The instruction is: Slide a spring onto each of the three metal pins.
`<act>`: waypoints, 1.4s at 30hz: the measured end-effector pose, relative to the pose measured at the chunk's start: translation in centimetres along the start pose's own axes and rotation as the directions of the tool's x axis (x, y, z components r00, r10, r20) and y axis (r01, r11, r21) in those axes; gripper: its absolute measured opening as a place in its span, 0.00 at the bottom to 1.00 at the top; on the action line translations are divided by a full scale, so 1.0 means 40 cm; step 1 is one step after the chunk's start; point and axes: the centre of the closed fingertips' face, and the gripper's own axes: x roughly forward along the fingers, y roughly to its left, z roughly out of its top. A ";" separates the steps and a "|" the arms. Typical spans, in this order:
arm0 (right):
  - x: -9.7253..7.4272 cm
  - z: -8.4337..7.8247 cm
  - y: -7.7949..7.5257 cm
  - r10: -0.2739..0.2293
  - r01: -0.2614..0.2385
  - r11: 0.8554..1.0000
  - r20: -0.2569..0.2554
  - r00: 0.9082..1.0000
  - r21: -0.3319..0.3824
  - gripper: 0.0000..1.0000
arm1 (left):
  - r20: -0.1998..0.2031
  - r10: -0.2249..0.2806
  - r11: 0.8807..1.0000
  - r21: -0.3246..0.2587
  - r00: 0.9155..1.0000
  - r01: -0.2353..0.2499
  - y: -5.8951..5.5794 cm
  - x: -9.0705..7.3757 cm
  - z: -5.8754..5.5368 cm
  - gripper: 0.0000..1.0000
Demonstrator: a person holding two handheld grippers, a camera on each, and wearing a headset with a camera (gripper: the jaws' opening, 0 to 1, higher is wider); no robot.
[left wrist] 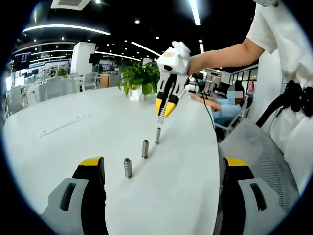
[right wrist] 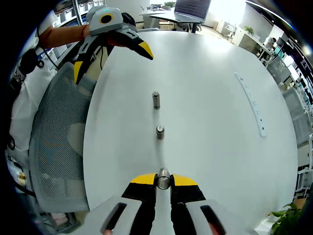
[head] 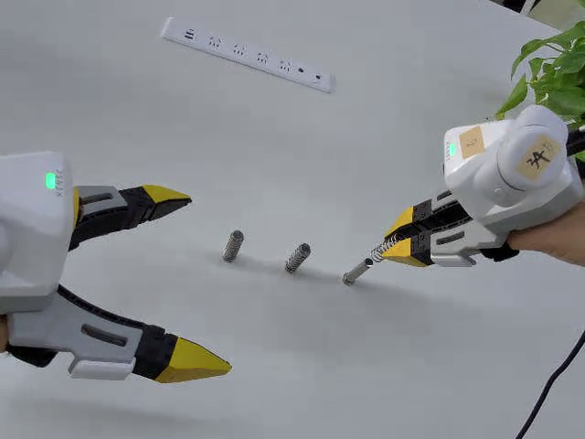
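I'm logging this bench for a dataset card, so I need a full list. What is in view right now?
table: one, white, under everything
pins with springs: two, grey metal, left and middle of the row
bare pin: one, grey metal, right end of the row
loose spring: one, silver, just above the bare pin
power strip: one, white, far side
plant: one, green, far right
cable: one, black, near right
chair: one, grey mesh, beside the table
left tool: white, yellow-tipped, open
right tool: same colours, holding the loose spring
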 end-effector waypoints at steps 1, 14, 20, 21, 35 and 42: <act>0.006 -0.004 -0.003 0.001 -0.001 1.000 -0.001 1.000 0.001 0.06 | -0.001 -0.002 1.000 -0.009 1.000 0.002 -0.001 0.000 -0.001 0.99; 0.019 -0.015 -0.012 0.015 -0.015 1.000 -0.011 1.000 0.006 0.06 | 0.010 -0.006 1.000 -0.023 1.000 0.006 0.001 0.001 -0.006 0.99; 0.026 -0.015 -0.009 0.020 -0.020 1.000 -0.016 1.000 0.007 0.06 | 0.014 -0.008 1.000 -0.031 1.000 0.008 0.000 0.000 -0.007 0.99; 0.026 -0.014 -0.008 0.020 -0.020 1.000 -0.016 1.000 0.006 0.06 | 0.015 -0.006 1.000 -0.030 1.000 0.006 0.001 -0.001 -0.007 0.99; 0.034 -0.014 0.001 0.029 -0.029 1.000 -0.025 0.999 0.006 0.06 | 0.022 -0.012 0.999 -0.040 1.000 0.013 -0.002 -0.002 -0.008 0.99; 0.042 -0.014 0.006 0.034 -0.034 0.999 -0.026 0.999 0.011 0.06 | 0.023 -0.014 0.999 -0.042 1.000 0.015 -0.001 -0.002 -0.008 0.99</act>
